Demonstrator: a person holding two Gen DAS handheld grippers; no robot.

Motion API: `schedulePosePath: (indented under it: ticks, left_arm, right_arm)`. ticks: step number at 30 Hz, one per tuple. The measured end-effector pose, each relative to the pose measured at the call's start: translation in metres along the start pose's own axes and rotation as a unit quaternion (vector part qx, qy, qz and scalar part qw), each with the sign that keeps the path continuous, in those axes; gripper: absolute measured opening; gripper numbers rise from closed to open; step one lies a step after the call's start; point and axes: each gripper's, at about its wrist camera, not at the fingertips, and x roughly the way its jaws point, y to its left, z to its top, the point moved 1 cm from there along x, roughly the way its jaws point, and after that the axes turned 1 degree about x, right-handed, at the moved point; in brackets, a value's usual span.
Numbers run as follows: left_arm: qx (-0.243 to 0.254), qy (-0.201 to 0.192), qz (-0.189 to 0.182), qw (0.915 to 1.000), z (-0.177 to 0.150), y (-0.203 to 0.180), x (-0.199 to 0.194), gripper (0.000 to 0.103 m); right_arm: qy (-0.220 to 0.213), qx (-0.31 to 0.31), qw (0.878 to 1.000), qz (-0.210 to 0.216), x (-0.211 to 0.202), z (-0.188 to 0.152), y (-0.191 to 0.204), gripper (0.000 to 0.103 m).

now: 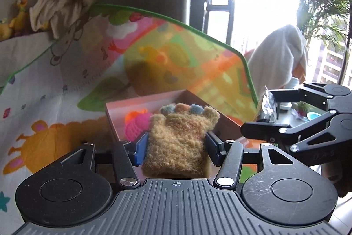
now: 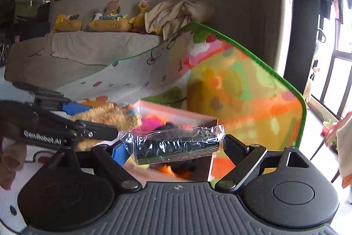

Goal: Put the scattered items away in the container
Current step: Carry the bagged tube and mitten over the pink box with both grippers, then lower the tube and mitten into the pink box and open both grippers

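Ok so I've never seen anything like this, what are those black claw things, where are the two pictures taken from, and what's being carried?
Those claws are two-finger grippers that a person holds, one in each hand; there is no robot arm. Each picture comes from a camera on one gripper, looking out along its fingers.

In the left-hand view, the left gripper is closed on a fuzzy tan paw-shaped plush. In the right-hand view, the right gripper clamps a dark item in a crinkly clear wrapper by its ends.

Both are near a pink box on a colourful play mat. The box already contains a pink and orange toy. Each gripper also shows at the edge of the other's picture.
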Motion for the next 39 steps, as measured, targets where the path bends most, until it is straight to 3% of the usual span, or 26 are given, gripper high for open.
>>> schedulePosePath:
  ticks: [2,5,6,9,12,21,27,33,36,39]
  left_arm:
    - [-0.018,-0.015,0.034,0.9992,0.008,0.006,0.016,0.060]
    - [-0.052,-0.012,0.047,0.9975,0.011,0.015,0.037,0.062]
    - [-0.056,-0.011,0.049,0.9972,0.011,0.016,0.043,0.066]
    - [-0.062,-0.009,0.043,0.9971,0.009,0.017,0.048,0.091]
    - [-0.049,-0.014,0.028,0.9983,0.004,0.014,0.037,0.094]
    - [-0.026,0.017,0.011,0.9995,-0.026,0.000,0.022,0.097]
    - [-0.042,0.036,0.008,0.9984,-0.046,0.002,0.013,0.100]
    - [-0.041,0.058,0.045,0.9964,-0.062,0.016,0.014,0.101]
    - [-0.053,0.058,0.044,0.9959,-0.061,0.028,0.017,0.101]
    - [-0.084,0.056,0.029,0.9945,-0.063,0.043,0.018,0.101]
  right_arm:
    - [-0.004,-0.009,1.000,0.005,0.021,0.025,-0.006,0.088]
    - [0.007,0.005,1.000,0.023,0.061,0.055,-0.013,0.088]
    - [0.012,0.012,0.999,0.031,0.074,0.062,-0.014,0.088]
    - [0.050,0.023,0.997,0.061,0.115,0.069,-0.011,0.089]
    - [0.074,0.049,0.994,0.068,0.138,0.065,-0.010,0.094]
    - [0.075,0.111,0.990,0.033,0.108,0.037,-0.047,0.101]
    - [0.100,0.174,0.979,0.032,0.067,-0.014,-0.062,0.103]
    - [0.118,0.238,0.963,0.042,0.060,-0.059,-0.054,0.103]
    - [0.112,0.246,0.961,0.057,0.070,-0.059,-0.040,0.103]
    - [0.105,0.233,0.966,0.042,0.082,-0.051,-0.022,0.103]
